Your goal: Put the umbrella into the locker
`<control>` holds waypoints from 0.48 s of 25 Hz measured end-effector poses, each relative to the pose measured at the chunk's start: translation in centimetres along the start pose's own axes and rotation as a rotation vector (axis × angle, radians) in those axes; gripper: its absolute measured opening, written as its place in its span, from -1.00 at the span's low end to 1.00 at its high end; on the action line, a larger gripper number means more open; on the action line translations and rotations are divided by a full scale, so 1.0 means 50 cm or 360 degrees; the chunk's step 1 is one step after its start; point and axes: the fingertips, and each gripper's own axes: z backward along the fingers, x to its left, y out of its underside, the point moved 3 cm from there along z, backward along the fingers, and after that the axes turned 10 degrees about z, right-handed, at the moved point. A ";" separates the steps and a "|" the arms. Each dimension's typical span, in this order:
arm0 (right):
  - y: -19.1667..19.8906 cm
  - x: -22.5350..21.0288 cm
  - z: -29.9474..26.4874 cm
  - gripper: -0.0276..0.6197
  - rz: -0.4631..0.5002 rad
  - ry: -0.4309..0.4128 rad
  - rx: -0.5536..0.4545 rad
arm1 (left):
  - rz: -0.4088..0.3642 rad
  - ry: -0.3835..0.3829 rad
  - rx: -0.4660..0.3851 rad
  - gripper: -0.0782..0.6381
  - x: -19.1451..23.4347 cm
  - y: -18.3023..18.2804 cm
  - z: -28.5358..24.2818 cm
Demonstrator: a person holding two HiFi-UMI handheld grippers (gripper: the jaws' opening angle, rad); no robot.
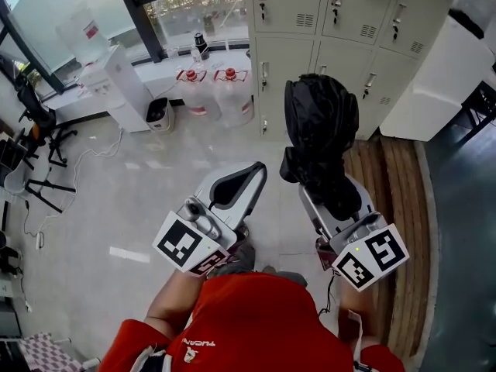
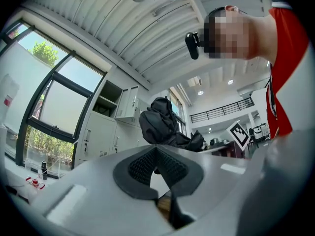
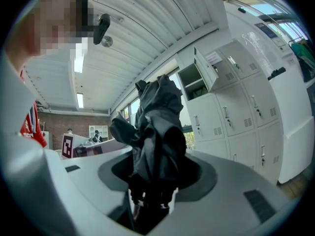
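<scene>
Clenching the black folded fabric umbrella low, probably at its stiff core, fingers of the right gripper hold the floppy, light bundle upright; left gripper fingers meet, empty.

Cannot see the lower end of the umbrella: sunk between the pads of the right gripper, which clamp the black folds. Cannot tell handle from fabric there. In head view, lost behind the gripper body as well. Cannot see either hand: covered by marker cubes and red shirt. Cut off at top edge of head view: lockers. Only partly seen past its door: inside of open locker. Too small to read: labels on water jugs. Too small to identify: dark bottle on sill.
</scene>
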 end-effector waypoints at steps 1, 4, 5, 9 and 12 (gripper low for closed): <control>-0.001 -0.004 -0.011 -0.27 0.0002 -0.0003 0.0002 | 0.0006 -0.0002 -0.0004 -0.77 0.013 0.001 -0.005; -0.007 -0.024 -0.051 -0.27 0.0032 0.0002 0.0003 | 0.0019 0.0006 -0.0038 -0.77 0.059 -0.001 -0.027; -0.012 -0.032 -0.067 -0.27 0.0044 0.0009 0.0001 | 0.0024 0.0014 -0.0052 -0.77 0.078 -0.004 -0.037; -0.038 -0.066 -0.153 -0.27 0.0084 0.0030 -0.0009 | 0.0024 0.0061 -0.0084 -0.77 0.164 -0.027 -0.078; -0.057 -0.092 -0.224 -0.27 0.0113 0.0048 -0.0019 | 0.0022 0.0087 -0.0094 -0.77 0.236 -0.045 -0.103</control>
